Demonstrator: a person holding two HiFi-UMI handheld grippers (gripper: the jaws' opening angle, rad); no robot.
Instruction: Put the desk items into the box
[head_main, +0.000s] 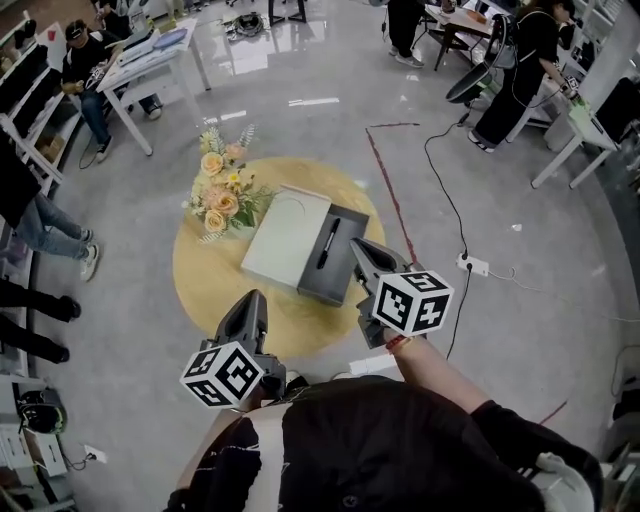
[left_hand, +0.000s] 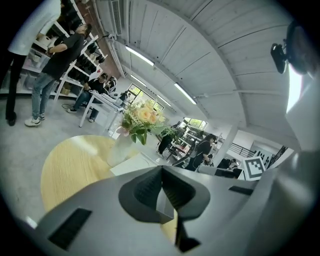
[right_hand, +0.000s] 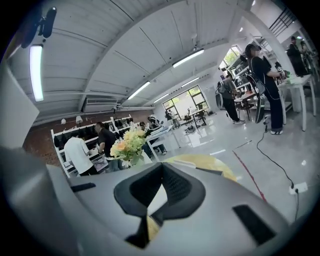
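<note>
Near the middle of the round tabletop (head_main: 205, 285): a dark box (head_main: 345, 228) with a pen (head_main: 328, 243) lying inside, touching a white panel (head_main: 288, 238) on its left. At the far left edge, a flower bouquet (head_main: 222, 195). Bare wood along the near edge. Left gripper (head_main: 256, 298) above that near edge, right gripper (head_main: 357, 246) above the box's right side. Both with fingers pressed together, pinching nothing.

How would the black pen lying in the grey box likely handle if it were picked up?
The pen looks slim and straight, so it is probably stiff and light. Its narrow, seemingly round body could roll when nudged or slip in a loose grip. It lies flat on the floor of the box, so it may be awkward to pinch.
</note>
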